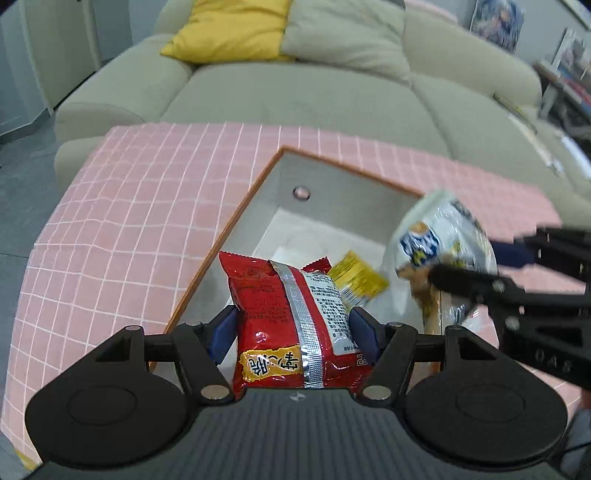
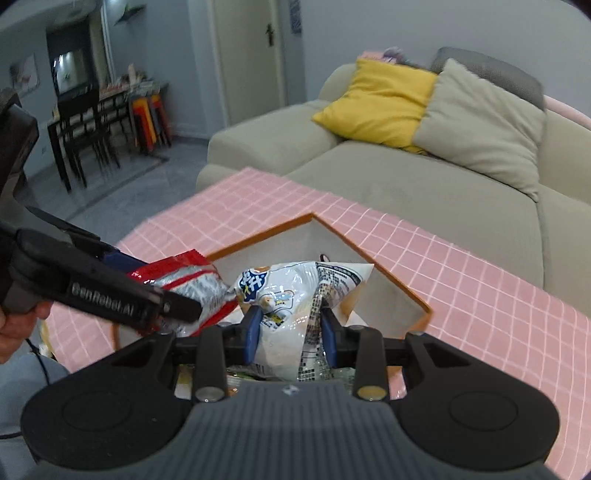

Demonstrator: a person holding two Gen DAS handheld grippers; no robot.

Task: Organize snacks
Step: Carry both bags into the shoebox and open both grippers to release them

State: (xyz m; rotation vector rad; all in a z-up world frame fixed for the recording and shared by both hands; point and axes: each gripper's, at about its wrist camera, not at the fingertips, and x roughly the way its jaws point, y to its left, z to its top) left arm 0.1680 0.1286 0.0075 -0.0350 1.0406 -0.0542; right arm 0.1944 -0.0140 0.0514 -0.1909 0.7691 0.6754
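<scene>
My left gripper (image 1: 293,326) is shut on a red snack bag (image 1: 291,325) and holds it over the open white box with an orange rim (image 1: 236,218). My right gripper (image 2: 290,334) is shut on a white snack bag (image 2: 295,295) and holds it over the same box (image 2: 391,280). In the left wrist view the white bag (image 1: 439,243) hangs at the right, blurred, with the right gripper's black fingers (image 1: 465,280) on it. A yellow packet (image 1: 356,278) lies in the box behind the red bag. The red bag (image 2: 192,277) also shows in the right wrist view.
The box sits on a table with a pink checked cloth (image 1: 129,206). A beige sofa (image 1: 295,96) with a yellow cushion (image 1: 229,29) stands just behind the table. A dark dining table with chairs (image 2: 92,129) stands at the far left of the right wrist view.
</scene>
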